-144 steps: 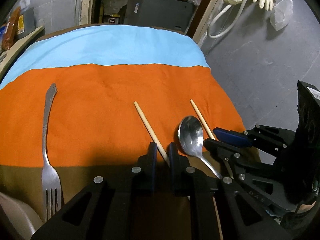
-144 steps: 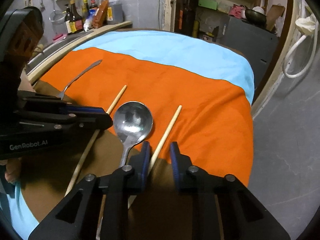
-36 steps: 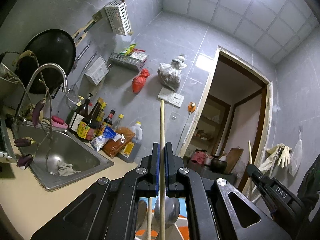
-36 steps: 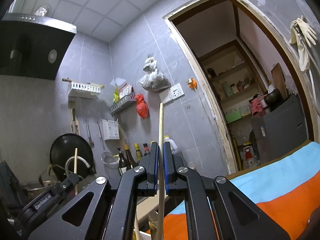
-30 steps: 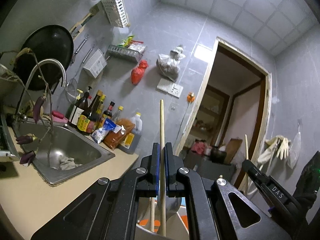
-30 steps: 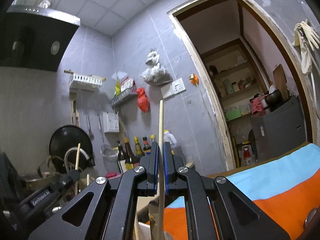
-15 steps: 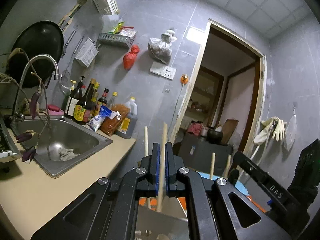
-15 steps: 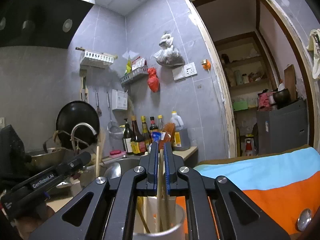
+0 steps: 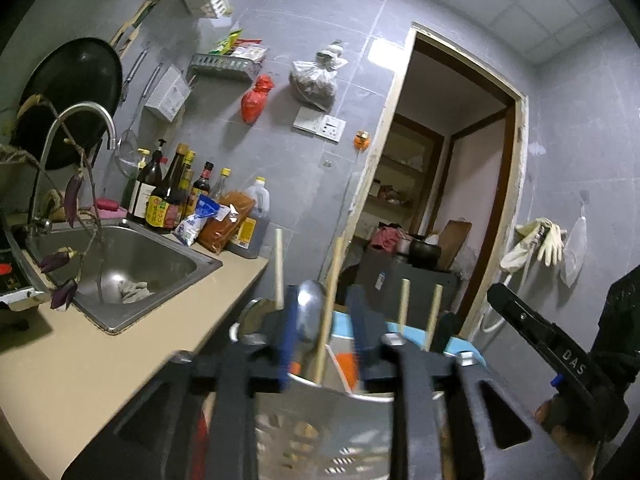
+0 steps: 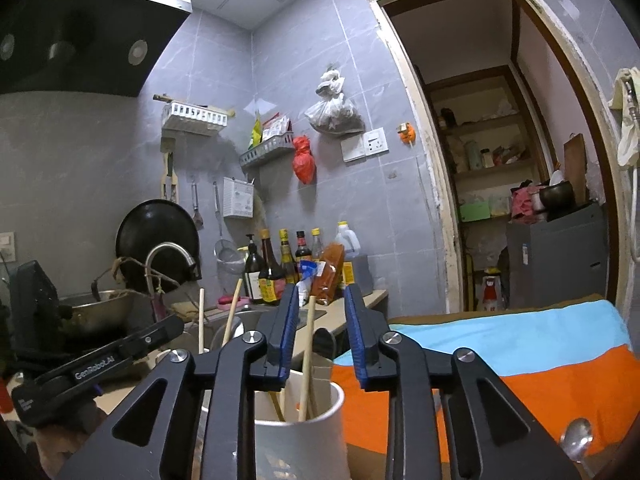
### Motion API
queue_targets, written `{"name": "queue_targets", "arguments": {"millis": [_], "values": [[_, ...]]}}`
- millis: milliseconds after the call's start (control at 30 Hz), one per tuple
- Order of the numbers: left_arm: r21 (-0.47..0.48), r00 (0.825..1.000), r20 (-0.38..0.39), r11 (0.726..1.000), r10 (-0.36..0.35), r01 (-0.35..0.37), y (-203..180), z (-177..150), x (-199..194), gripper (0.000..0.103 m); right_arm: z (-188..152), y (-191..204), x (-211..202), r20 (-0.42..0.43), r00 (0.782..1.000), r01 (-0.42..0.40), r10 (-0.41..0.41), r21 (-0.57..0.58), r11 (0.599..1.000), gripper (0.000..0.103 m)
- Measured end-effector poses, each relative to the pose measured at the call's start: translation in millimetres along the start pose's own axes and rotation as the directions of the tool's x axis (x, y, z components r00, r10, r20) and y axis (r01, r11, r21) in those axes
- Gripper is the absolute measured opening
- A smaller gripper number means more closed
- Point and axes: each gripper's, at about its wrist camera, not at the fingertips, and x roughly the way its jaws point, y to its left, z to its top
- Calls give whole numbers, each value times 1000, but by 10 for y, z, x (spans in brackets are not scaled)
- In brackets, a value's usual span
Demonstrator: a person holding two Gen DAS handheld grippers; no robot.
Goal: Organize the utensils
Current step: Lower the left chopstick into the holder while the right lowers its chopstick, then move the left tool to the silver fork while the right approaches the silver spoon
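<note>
Both the left tongs (image 9: 324, 332) and right tongs (image 10: 320, 328) have just been opening, each freeing a chopstick (image 10: 307, 354) that stands between its jaws in the utensil holder (image 10: 304, 440). Pulling back crookedly could snag a chopstick and tip the holder.

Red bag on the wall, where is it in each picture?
Left wrist view: the red bag hangs upper middle, left of centre, under the wire shelf.
Right wrist view: the red bag hangs near the centre.
Shared landmark: the white switch plate, just right of the bag in both.
</note>
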Motion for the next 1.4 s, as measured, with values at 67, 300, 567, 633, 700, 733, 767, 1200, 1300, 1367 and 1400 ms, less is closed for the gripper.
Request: {"name": "queue_targets", "arguments": {"millis": [67, 300, 567, 633, 700, 733, 767, 1200, 1300, 1367, 1400], "values": [[10, 1000, -9, 1000, -15, 15, -75, 18, -46, 35, 27, -41, -81, 2, 1000, 9, -9, -1, 1000, 34], [80, 997, -78, 997, -13, 19, -456, 91, -85, 62, 149, -232, -399, -5, 999, 47, -47, -16, 999, 55], [144, 994, -104, 989, -28, 43, -961, 33, -67, 90, 327, -581, -904, 19, 994, 112, -111, -40, 993, 92], [156, 993, -109, 986, -42, 59, -1083, -14, -48, 91, 365, -679, -1034, 25, 990, 137, -136, -52, 989, 98], [160, 991, -122, 984, -60, 80, -1194, -73, -18, 92, 402, -776, -1161, 27, 986, 165, -163, -67, 984, 99], [160, 990, -127, 983, -68, 88, -1231, -98, -20, 92, 413, -826, -1220, 25, 984, 179, -178, -76, 981, 99], [163, 988, -132, 982, -77, 98, -1291, -140, -6, 92, 418, -868, -1264, 23, 982, 190, -188, -81, 979, 100], [203, 964, -265, 976, -18, 74, -1772, -701, 147, 92, 182, -1387, -1635, -94, 950, 288, -296, -95, 953, 103], [189, 949, -316, 980, -4, 67, -1784, -764, 221, 92, 96, -1480, -1606, -155, 939, 297, -307, -89, 951, 103], [192, 932, -361, 980, 18, 56, -1794, -825, 286, 92, 48, -1539, -1572, -199, 929, 300, -311, -84, 950, 103], [196, 921, -388, 979, 32, 48, -1799, -855, 328, 92, 21, -1565, -1551, -224, 924, 300, -311, -82, 950, 103]]}}
